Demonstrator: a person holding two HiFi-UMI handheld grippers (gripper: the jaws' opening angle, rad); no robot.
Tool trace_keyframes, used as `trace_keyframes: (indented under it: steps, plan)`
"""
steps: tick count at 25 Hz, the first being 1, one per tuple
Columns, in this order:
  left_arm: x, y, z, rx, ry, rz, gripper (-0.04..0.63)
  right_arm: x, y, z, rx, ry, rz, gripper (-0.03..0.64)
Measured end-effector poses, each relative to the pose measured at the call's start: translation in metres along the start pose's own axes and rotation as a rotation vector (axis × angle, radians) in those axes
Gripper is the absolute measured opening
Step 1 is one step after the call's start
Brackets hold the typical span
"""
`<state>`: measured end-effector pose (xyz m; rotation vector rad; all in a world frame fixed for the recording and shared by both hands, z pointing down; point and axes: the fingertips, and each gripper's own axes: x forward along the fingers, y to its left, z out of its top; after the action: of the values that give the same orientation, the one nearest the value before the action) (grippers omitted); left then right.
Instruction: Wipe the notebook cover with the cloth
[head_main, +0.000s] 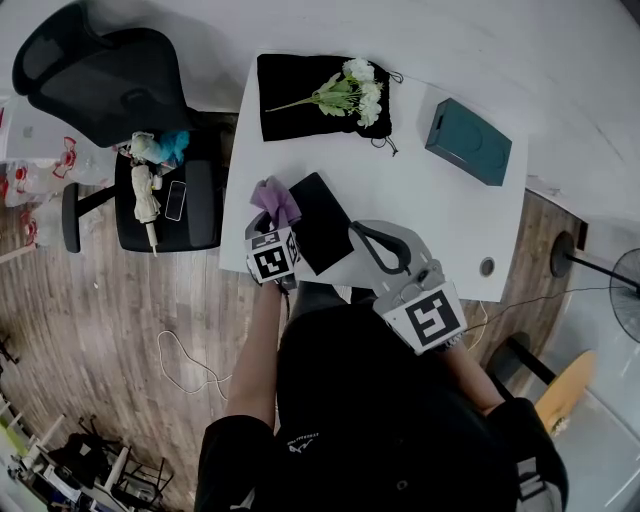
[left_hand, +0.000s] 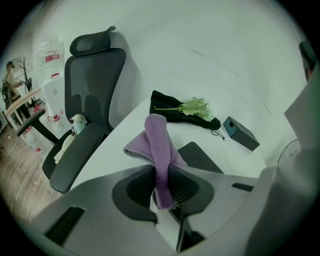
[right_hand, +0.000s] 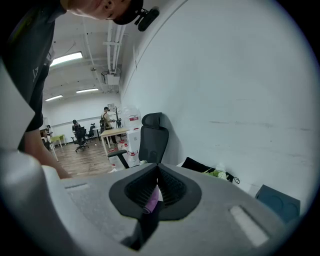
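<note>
Cloth (left_hand: 158, 142), purple and bunched, stands pinched between the left gripper's (left_hand: 161, 172) closed jaws. Most of it sticks out past the tips, and that free wad looks like the part meant to do the rubbing.

In the head view, the black notebook (head_main: 320, 222) lies flat on the white table (head_main: 430, 215), just beside the cloth at about 3 o'clock from it. Its near corner reaches the table's front edge. The cloth seems to hang at the cover's left edge rather than on it, so I judge the wipe not yet started.

At 4 o'clock from the notebook, the right gripper (right_hand: 157, 172) has its jaws drawn together on nothing, with only a sliver of purple showing through the slit. It is likely parked there to steady the notebook if it slides.

Farther out, white flowers (head_main: 355, 92) on a black pouch (head_main: 285, 100) sit at 12 o'clock. A teal box (head_main: 468, 141) is at 2 o'clock and an office chair (head_main: 110, 70) at 10 o'clock, all well apart from the stroke's path.
</note>
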<state>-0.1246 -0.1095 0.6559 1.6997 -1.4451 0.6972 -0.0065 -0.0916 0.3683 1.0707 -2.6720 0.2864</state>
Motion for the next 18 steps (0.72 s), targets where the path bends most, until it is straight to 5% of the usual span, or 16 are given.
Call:
trace_keyframes:
  steps: [18]
  plan:
    - [-0.017, 0.022, -0.015, -0.013, -0.005, 0.057, 0.071, -0.01, 0.017, -0.004, -0.027, 0.005, 0.03, 0.005]
